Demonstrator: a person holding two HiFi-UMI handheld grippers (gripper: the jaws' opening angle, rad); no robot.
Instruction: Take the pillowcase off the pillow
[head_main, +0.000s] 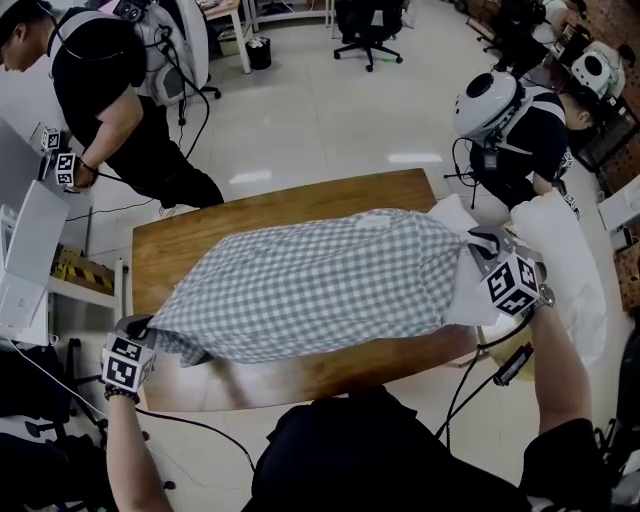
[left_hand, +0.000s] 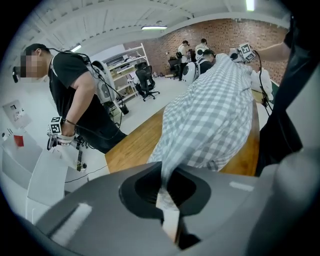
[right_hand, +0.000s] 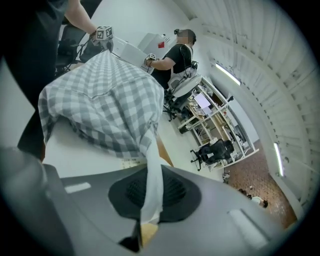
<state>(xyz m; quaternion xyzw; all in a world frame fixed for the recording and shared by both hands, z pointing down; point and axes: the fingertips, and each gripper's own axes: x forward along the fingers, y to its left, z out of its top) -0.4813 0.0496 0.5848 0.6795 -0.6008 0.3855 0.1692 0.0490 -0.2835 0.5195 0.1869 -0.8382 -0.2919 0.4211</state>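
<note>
1. Pillowcase (head_main: 320, 280), the grey-checked one, is lying stretched along the wooden table (head_main: 200, 235). The pillow (head_main: 470, 300) is mostly inside it, with only a white end showing at the right-hand mouth.
2. I am holding the left gripper (head_main: 148, 328) on the near-left corner of the Pillowcase. Its own view is showing the jaws pressed together on a pinch of checked cloth, which is running taut up to the bulk.
3. I am holding the right gripper (head_main: 485, 250) at the open end, its jaws closed tight on a strip of white fabric. I am reading that strip as the pillow's corner. The checked hem is lying right against it, though, so I am not certain.
4. I am judging this to be the pull-apart stage. Both grips are set, and the cloth is covering nearly the whole pillow.
5. The next move, as I am judging it, is drawing the two grippers apart along the table. The left would be hauling the cloth leftward while the right anchors the pillow. That is calling for both clamps to hold firm, and for a slight lift so nothing is dragging on the wood.
6. I am weighing one risk. If the right pinch is also catching the hem, the cloth will not slide and I will need to re-grip.
</note>
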